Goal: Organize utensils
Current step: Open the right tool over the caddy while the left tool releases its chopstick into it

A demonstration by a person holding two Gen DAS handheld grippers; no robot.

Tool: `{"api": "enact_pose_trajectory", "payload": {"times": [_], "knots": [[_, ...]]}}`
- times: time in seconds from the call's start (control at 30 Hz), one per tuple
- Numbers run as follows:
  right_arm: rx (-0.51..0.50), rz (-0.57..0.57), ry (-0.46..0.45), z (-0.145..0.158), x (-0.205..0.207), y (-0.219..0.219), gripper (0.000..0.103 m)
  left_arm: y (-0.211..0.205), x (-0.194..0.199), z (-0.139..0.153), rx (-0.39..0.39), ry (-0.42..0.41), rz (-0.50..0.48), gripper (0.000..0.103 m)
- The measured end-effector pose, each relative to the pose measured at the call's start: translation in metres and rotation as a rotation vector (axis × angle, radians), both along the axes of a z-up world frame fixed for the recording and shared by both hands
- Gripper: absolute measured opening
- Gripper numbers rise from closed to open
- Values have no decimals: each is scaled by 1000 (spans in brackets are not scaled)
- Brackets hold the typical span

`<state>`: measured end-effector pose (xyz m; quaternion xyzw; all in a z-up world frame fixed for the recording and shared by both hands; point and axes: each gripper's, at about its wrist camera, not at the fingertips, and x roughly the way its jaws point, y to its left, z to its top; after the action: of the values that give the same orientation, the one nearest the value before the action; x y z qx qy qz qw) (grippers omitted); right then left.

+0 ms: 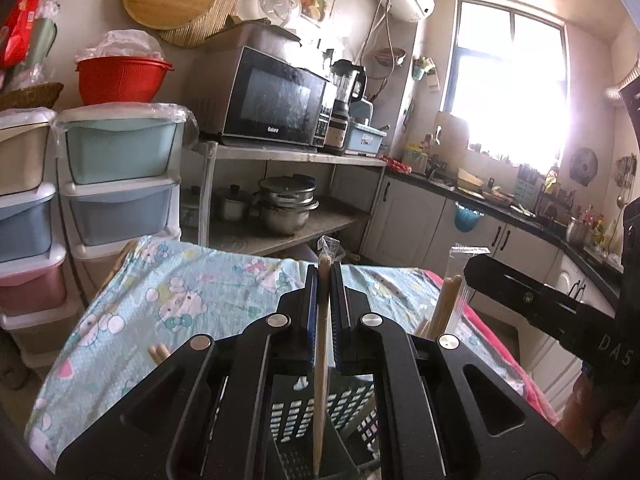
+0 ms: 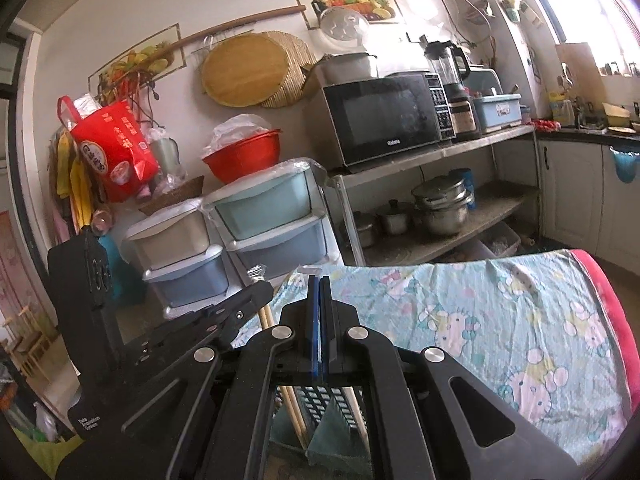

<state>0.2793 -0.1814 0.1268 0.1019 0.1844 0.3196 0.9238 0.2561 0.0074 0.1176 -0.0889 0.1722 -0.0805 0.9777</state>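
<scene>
My left gripper is shut on a pair of wooden chopsticks in a clear wrapper. The pair stands nearly upright, its lower end inside a black perforated utensil basket right beneath the jaws. My right gripper is shut on a second wrapped pair; only the wrapper's edge shows between its pads. In the left wrist view that gripper holds its pair to the right. The basket also lies under the right gripper, with sticks in it. The left gripper is at left.
The table carries a light blue cartoon-print cloth with a pink edge. Loose chopstick ends lie to the left of the basket. Behind stand plastic drawer towers, a metal rack with a microwave and pots, and a kitchen counter.
</scene>
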Motion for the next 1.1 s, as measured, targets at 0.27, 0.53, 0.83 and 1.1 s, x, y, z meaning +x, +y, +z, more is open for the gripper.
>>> {"api": "enact_pose_trajectory", "payload": {"times": [0.27,0.53,0.83,1.1], "knots": [[-12,-19,28,-13,-6,-7,1,-1,-7,-13,3,30,-7,3],[-16,-39,74,-29,-13,-18,1,1,-12,-20,-1,58,-14,3],[-59,-48,89,-36,-22,-22,1,3,-20,-26,12,78,-14,3],[-86,-42,97,-39,-28,-26,5,2,-30,-35,11,107,-24,11]]}}
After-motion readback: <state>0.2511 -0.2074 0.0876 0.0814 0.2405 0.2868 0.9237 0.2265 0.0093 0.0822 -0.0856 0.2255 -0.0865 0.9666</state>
